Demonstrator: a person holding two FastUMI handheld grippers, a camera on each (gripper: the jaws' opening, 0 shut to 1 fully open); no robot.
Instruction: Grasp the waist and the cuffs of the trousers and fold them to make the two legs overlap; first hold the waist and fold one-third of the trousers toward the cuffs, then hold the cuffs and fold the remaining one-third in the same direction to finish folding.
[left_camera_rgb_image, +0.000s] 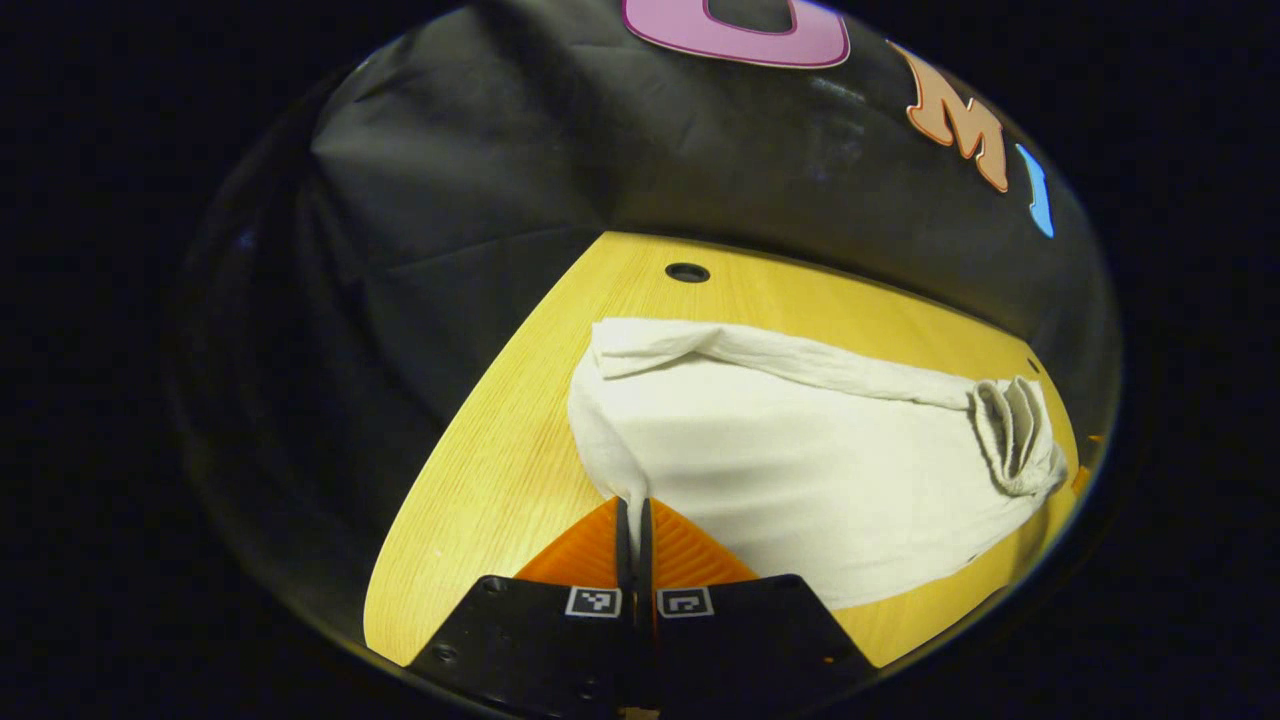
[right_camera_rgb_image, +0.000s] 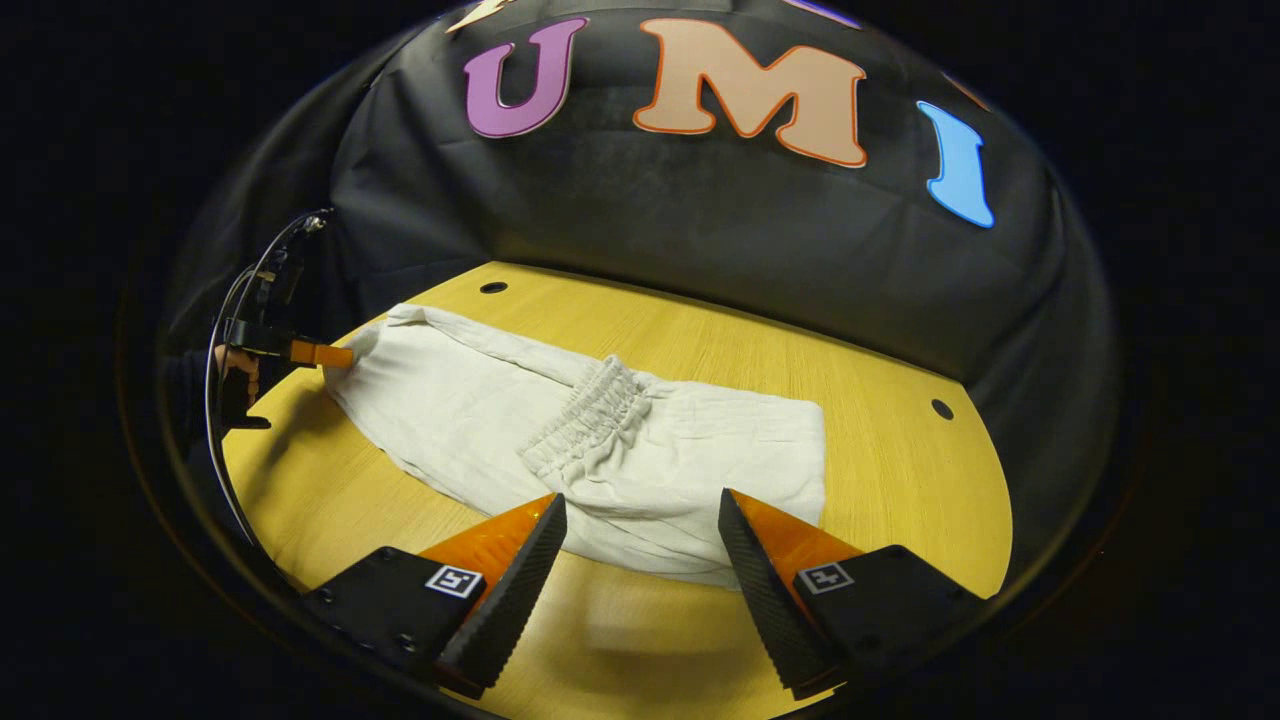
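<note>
While left gripper (left_camera_rgb_image: 634, 510) pinches trousers (right_camera_rgb_image: 600, 440) — edge hidden | right gripper (right_camera_rgb_image: 640, 520) released

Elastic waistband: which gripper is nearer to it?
Right. The right gripper hangs open just short of the waistband; the left gripper pinches the trousers' far end.

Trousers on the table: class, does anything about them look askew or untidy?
Yes. The trousers lie wrinkled on the table, the gathered waist folded over crookedly. The left hand-held gripper pinches one end, lifting it.
</note>
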